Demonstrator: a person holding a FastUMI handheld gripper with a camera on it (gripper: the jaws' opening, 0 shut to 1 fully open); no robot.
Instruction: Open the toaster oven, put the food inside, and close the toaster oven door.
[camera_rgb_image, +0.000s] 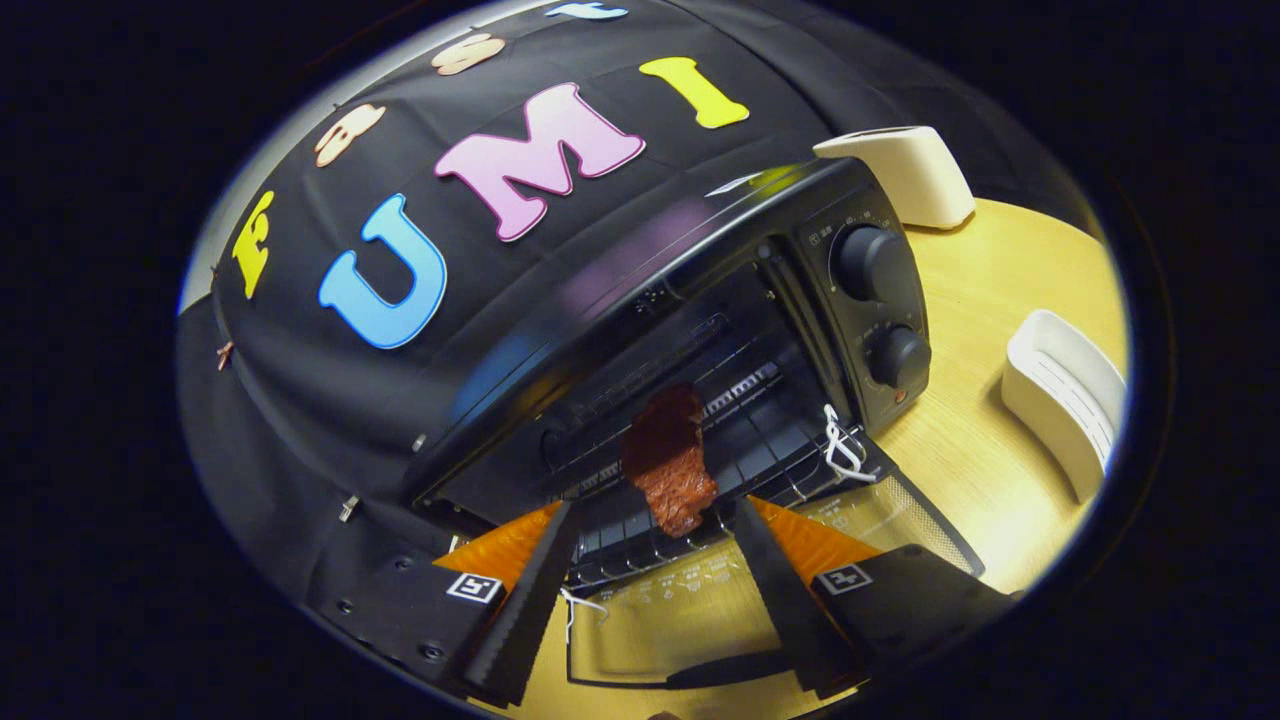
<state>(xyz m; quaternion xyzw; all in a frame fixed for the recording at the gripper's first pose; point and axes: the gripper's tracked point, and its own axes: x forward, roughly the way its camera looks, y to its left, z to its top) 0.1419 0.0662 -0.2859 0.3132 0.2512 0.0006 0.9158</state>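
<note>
Oven: the black toaster oven (700, 300) stands on the pale wooden desk (1000, 330) against the booth wall, with two round control knobs (880, 300) on its right panel.
Door: the glass door (700, 600) is folded fully down and lies flat below the fingers; a white cord (840, 445) hangs at its right hinge corner.
Food: the reddish-brown slab of meat (668, 462) lies on the wire rack (760, 440), its far end inside the cavity and its near end at the rack's front edge.
Fingers: the gripper (655, 560) is spread wide and holds nothing; the meat sits just ahead of the fingertips, between them.
Step in hand: judged to be placement complete or nearly so, with door closing next.
Technique: confirm that the meat clears the door's swing; nudge it deeper if the near end overhangs. Draw the fingers straight back, then lift the door by its front edge.
Risk: a protruding slab could jam the door.
Surroundings: a cream toaster (915, 175) and a white ribbed tray (1065, 400) stand well apart to the right.
</note>
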